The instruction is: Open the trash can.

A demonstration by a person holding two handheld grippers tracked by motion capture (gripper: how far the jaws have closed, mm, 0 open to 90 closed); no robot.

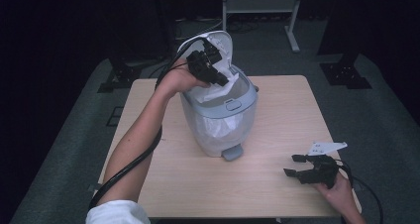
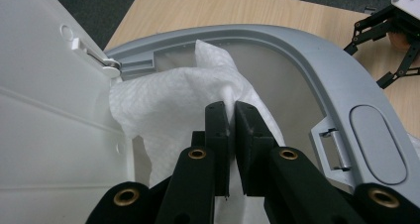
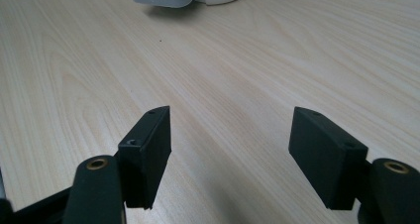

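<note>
1. The left gripper (image 2: 232,116) pinches a white crinkly paper towel (image 2: 173,97) over the open grey plastic bin (image 1: 220,112).
2. The right gripper (image 3: 230,154) rests wide apart, holding nothing, on the light wooden desk (image 1: 277,130).

this looks like a lab or recording studio: a lone square light-wood table (image 1: 277,184) stands on grey carpet floor (image 1: 376,110), ringed by black curtains (image 1: 59,26), with black stand feet (image 1: 346,75) and a pale metal frame (image 1: 262,8) behind it.
</note>
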